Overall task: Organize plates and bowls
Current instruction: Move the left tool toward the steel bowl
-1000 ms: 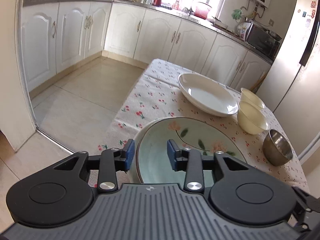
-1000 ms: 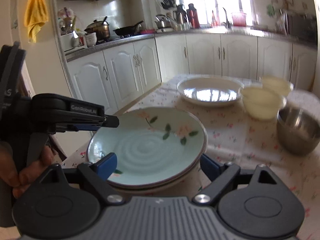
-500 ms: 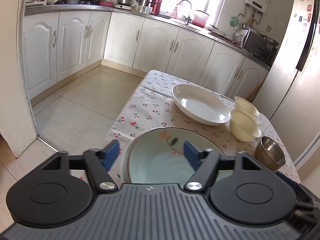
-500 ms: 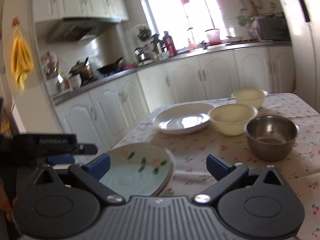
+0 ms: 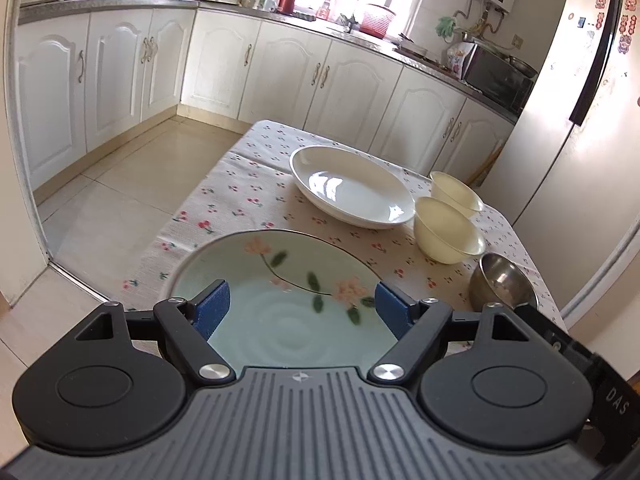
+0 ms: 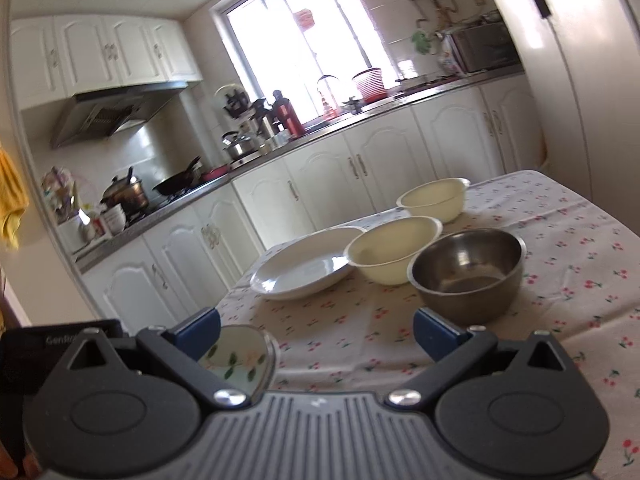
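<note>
Left gripper [image 5: 299, 307] hangs over the floral plate [image 5: 280, 280] at the table's near edge, jaws wide apart, nothing held. Right gripper [image 6: 316, 330], jaws also apart and empty, faces the steel bowl [image 6: 468, 272] just ahead; it is probably the nearer hand for the bowls.

Each tool [image 5: 303, 306] is black with blue pads [image 5: 212, 309], silver screws and a ribbed grey base.

pale green plate [image 5: 288, 280] pink flowers; beyond it white plate [image 5: 352, 188], cream bowls [image 5: 448, 228], steel bowl [image 5: 502, 280]; cherry-print tablecloth [image 5: 240, 196].
</note>
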A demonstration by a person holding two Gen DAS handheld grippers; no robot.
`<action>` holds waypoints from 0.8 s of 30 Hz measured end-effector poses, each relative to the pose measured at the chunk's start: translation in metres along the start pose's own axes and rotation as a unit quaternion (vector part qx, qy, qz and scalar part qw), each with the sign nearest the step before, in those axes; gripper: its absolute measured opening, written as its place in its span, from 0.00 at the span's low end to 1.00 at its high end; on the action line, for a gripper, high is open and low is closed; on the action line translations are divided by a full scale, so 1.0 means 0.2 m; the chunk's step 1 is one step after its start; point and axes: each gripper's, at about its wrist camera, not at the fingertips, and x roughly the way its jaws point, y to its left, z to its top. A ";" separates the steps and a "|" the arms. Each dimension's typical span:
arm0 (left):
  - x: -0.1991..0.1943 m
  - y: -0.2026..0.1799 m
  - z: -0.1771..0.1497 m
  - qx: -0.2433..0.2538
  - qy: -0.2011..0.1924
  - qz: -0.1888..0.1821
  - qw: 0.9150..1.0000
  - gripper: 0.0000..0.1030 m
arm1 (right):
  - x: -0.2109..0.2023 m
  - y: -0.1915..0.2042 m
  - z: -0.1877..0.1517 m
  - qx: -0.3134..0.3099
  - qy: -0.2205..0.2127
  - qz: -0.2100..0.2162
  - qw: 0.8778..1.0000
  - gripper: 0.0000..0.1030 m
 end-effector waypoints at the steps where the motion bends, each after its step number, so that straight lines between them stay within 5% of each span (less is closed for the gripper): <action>1: 0.00 -0.01 0.00 0.001 0.001 -0.002 1.000 0.96 | 0.00 -0.02 0.01 0.007 -0.002 -0.002 1.000 0.99; 24: 0.16 -0.36 -0.08 0.032 0.041 -0.030 0.998 1.00 | -0.11 -0.43 0.06 0.111 -0.039 -0.055 0.992 0.99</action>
